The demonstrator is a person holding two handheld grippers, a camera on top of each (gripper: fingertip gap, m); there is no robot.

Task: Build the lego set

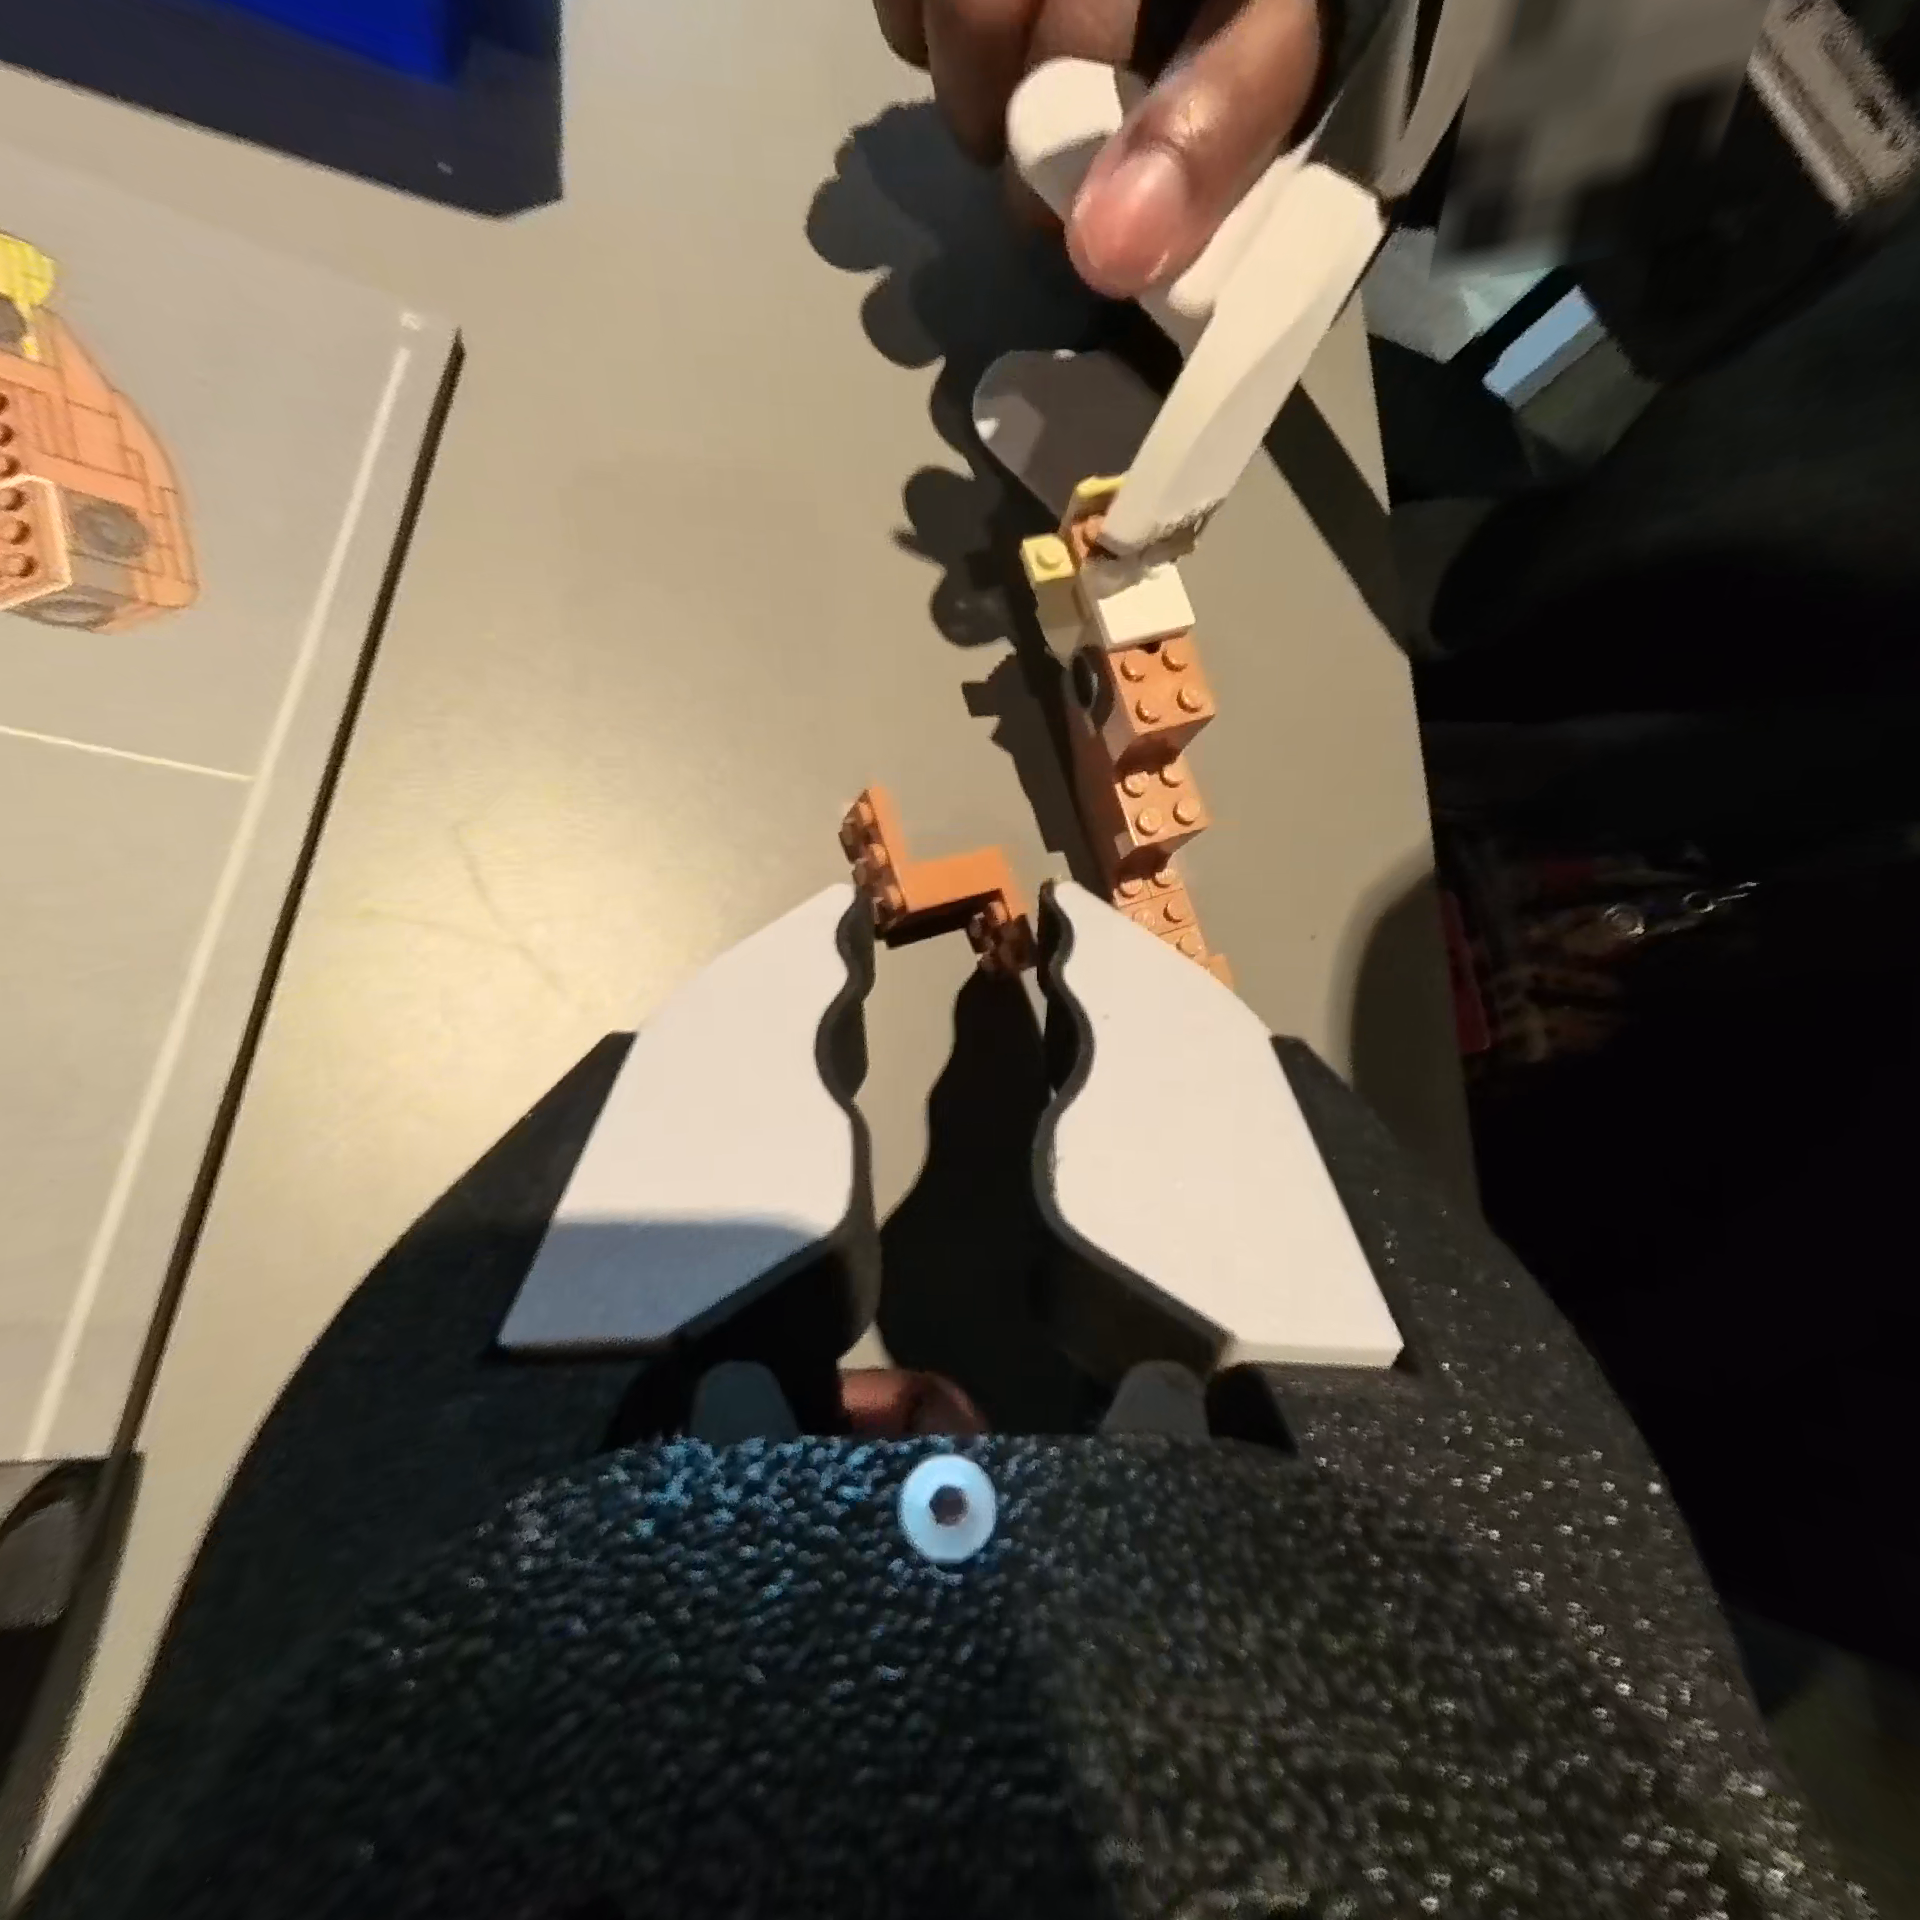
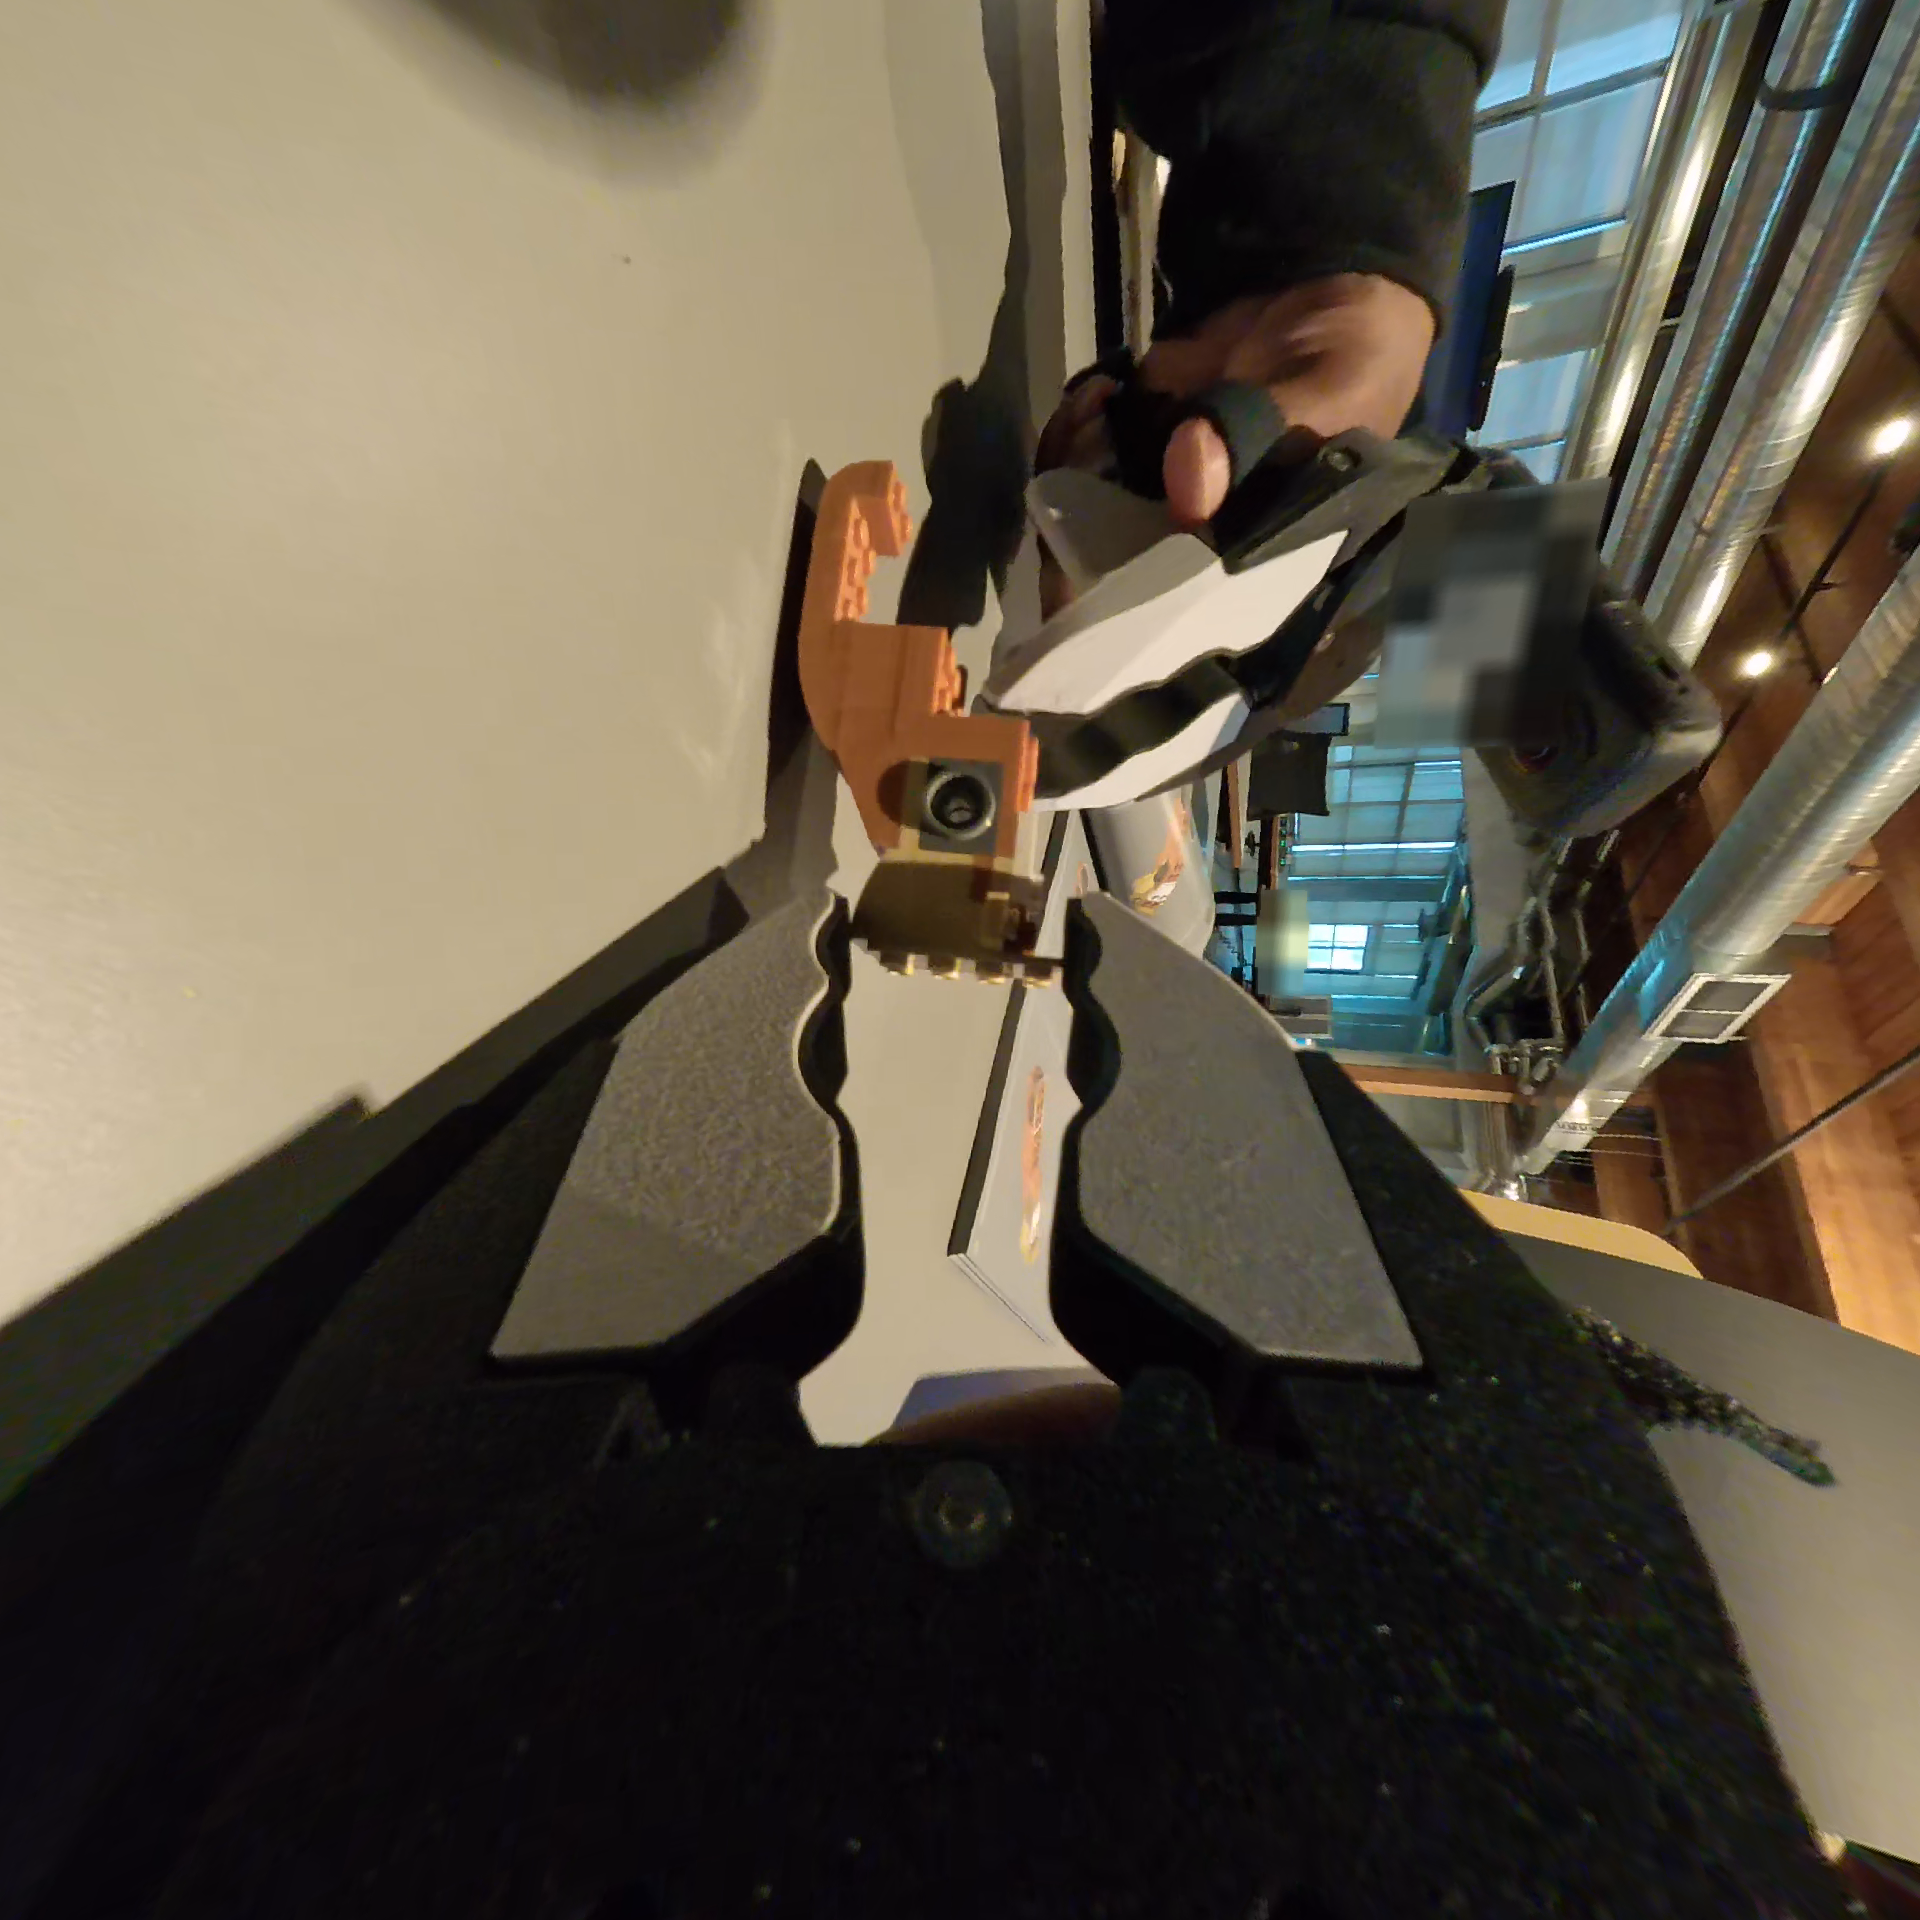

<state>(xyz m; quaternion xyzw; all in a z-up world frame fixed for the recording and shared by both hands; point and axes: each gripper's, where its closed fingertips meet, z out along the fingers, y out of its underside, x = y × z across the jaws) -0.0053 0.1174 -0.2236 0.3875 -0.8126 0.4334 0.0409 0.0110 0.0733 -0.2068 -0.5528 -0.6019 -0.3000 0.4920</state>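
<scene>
A long brown lego assembly (image 1: 1153, 769) with a white and yellow end is held over the grey table (image 1: 644, 540). My right gripper (image 1: 1107, 540) is shut on that pale end. In the right wrist view its jaws (image 2: 961, 920) clamp the tan end, and the brown arch (image 2: 862, 644) with a dark round piece (image 2: 951, 805) reaches away. My left gripper (image 1: 948, 906) is shut on a brown L-shaped piece (image 1: 930, 878) right beside the assembly's near end. I cannot tell if the two are joined. The left gripper (image 2: 1013, 727) also shows in the right wrist view, touching the brown part.
An instruction booklet (image 1: 239, 644) lies on the left of the table and shows edge-on in the right wrist view (image 2: 1013, 1164). A blue box (image 1: 312, 94) sits at the far left. The table edge (image 1: 1408, 727) runs along the right, with the person's dark clothing beyond.
</scene>
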